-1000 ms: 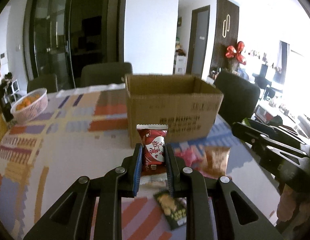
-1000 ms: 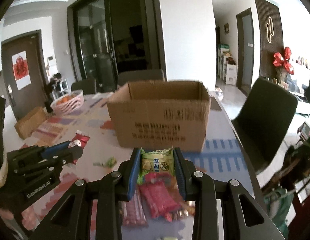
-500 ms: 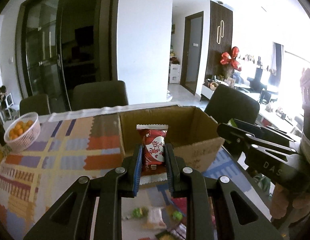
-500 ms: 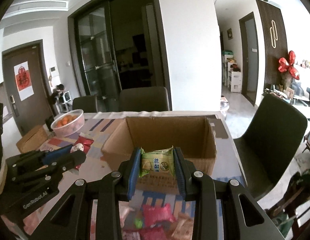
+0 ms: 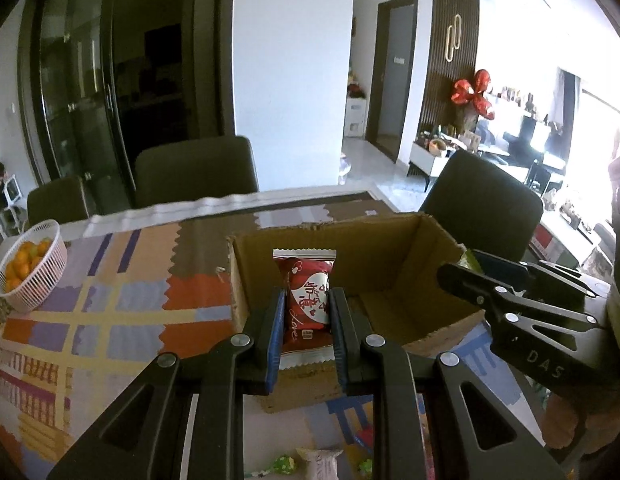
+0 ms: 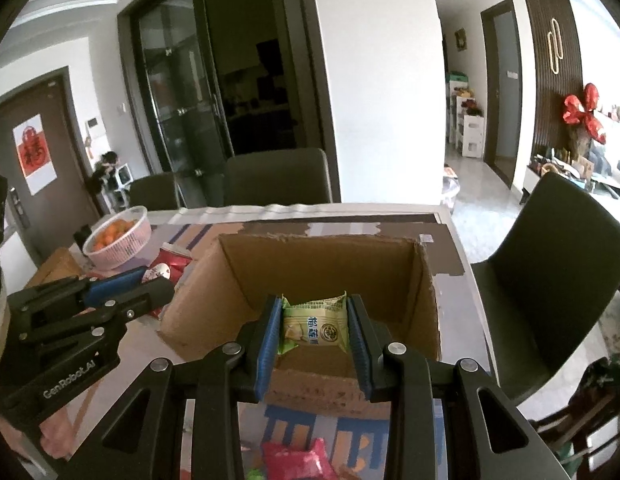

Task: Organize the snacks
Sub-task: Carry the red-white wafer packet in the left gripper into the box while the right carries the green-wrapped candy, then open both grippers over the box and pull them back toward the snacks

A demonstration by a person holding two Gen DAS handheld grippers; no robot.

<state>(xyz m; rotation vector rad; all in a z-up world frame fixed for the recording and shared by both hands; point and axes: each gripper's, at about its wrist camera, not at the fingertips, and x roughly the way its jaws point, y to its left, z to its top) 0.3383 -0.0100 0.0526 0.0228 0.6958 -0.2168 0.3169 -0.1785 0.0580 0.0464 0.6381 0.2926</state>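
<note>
The left gripper (image 5: 305,312) angles downward, its blue-padded jaws clamped on a red snack packet (image 5: 307,300). Beside it, the right gripper (image 6: 314,326) tilts likewise, pinching a pale green snack packet (image 6: 316,324).

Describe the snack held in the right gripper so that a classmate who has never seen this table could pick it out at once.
Find the open cardboard box on the patchwork table. Just above its near edge, the right gripper pinches a small green packet between blue pads. Unlike the red heart-printed packet in the left gripper, it is pale green with a round logo.
</note>
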